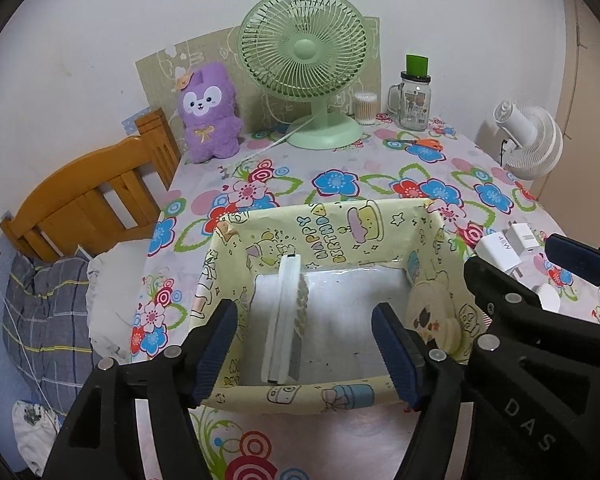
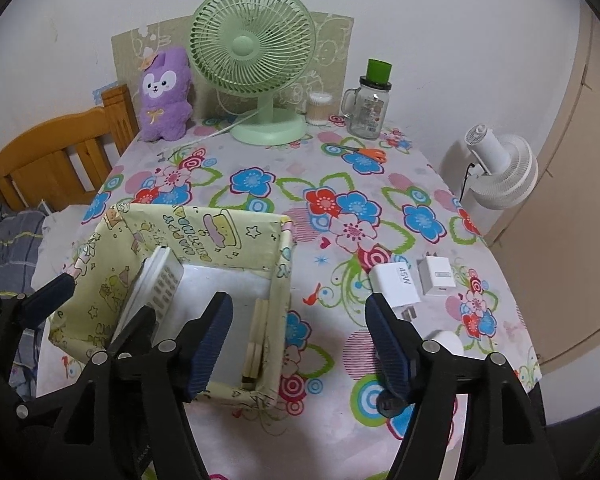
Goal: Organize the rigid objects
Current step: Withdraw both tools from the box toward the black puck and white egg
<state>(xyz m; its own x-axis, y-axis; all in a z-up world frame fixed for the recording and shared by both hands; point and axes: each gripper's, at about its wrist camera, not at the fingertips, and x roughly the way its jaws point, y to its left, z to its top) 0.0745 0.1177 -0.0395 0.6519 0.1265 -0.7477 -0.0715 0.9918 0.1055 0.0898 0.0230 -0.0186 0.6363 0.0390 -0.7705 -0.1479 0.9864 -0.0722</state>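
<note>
We are holding both tools open and empty above a flowered tabletop point(image 2: 380, 184), sorting hard items into a paper-lined box point(image 1: 340, 216). The left tool point(image 1: 304, 344) is hovering over the box's near rim, nothing between its blue pads, and below it a white remote control point(image 1: 286, 320) is standing on its long edge against the left wall, apparently propped there to leave the floor free. A round cream-coloured disc point(image 1: 436, 316) is leaning on the opposite wall for what looks like the same reason; from the right side it is showing only as a thin edge. The right tool point(image 2: 300, 344) is hanging over the box's right wall and the cloth beside it, also gripping nothing. Just beyond its right finger, two white chargers point(image 2: 396, 284) are lying side by side outside the box, and a small round white object point(image 2: 446, 342) is sitting nearer, partly hidden. We are judging those the likeliest pieces left to put away.
</note>
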